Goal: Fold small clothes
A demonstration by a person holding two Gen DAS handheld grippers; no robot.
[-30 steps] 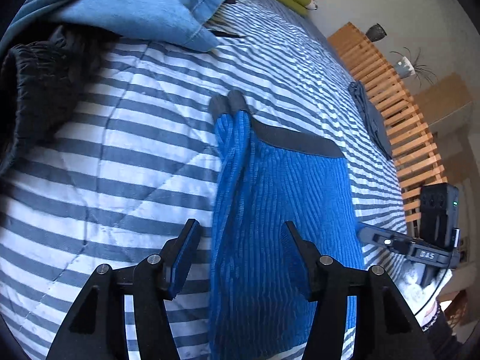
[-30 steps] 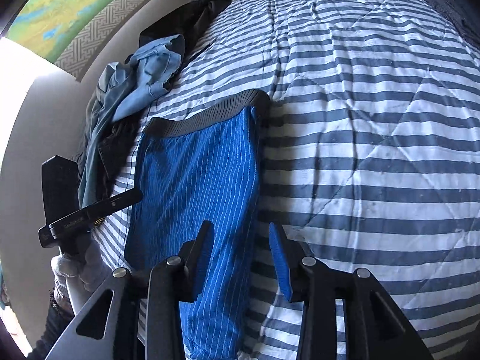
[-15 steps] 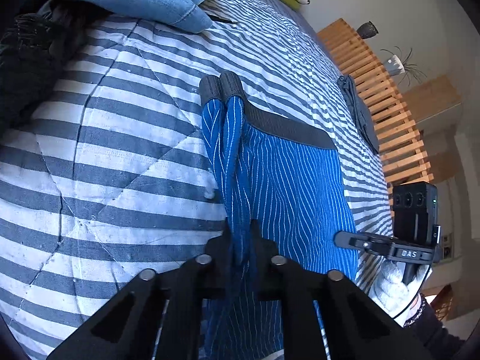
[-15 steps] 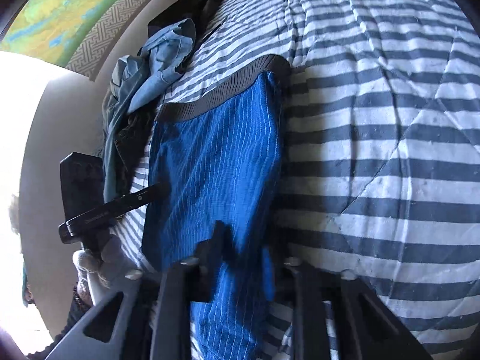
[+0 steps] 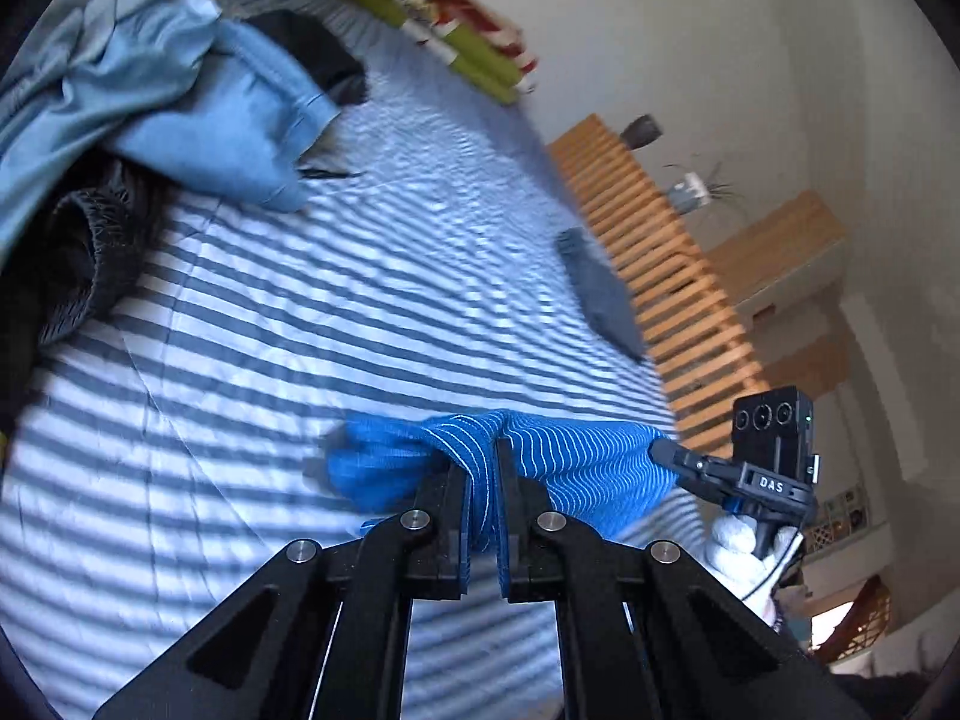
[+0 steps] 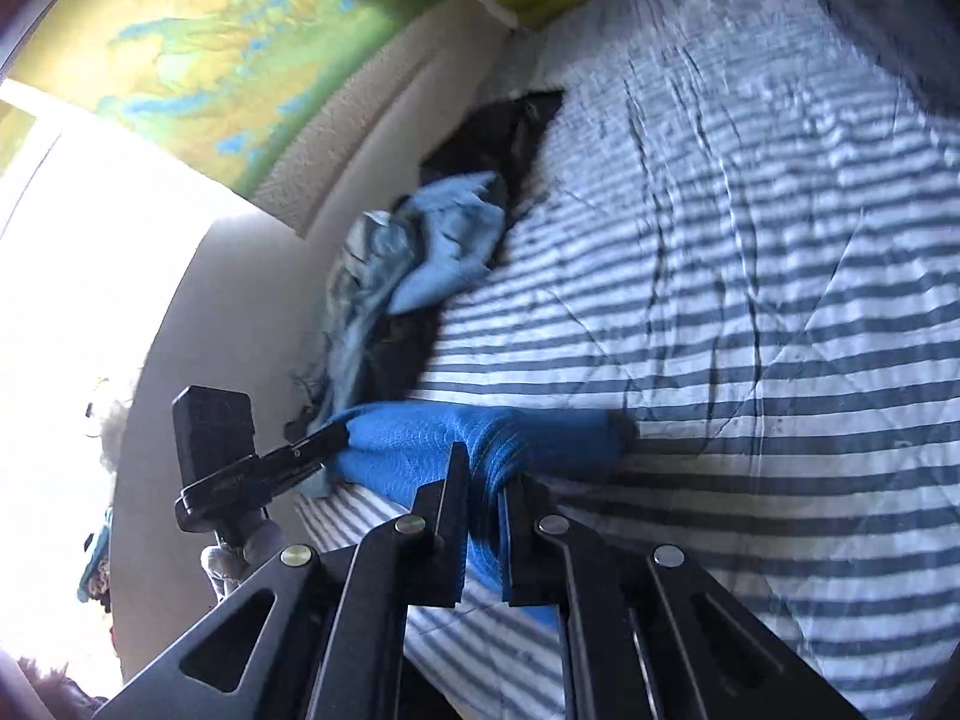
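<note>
Blue pinstriped shorts (image 5: 576, 462) hang lifted and bunched above the striped bedspread (image 5: 252, 396). My left gripper (image 5: 481, 450) is shut on one end of the blue cloth. In the right wrist view the same shorts (image 6: 420, 450) stretch leftward, and my right gripper (image 6: 483, 480) is shut on their other end. Each view shows the opposite gripper: the right one (image 5: 666, 456) bites the cloth at right, the left one (image 6: 336, 438) at left. The grey waistband is hidden in the bunched fabric.
A pile of light blue (image 5: 198, 114) and black clothes (image 5: 60, 264) lies at the bed's far left edge. A dark grey folded garment (image 5: 600, 294) rests near the wooden slatted footboard (image 5: 660, 276). Pillows (image 5: 456, 30) lie at the head. A gloved hand (image 5: 738, 546) holds the right gripper.
Both grippers went from open over the flat shorts to shut on the near end, then lifted it up off the bedspread, bunching the cloth between them.
</note>
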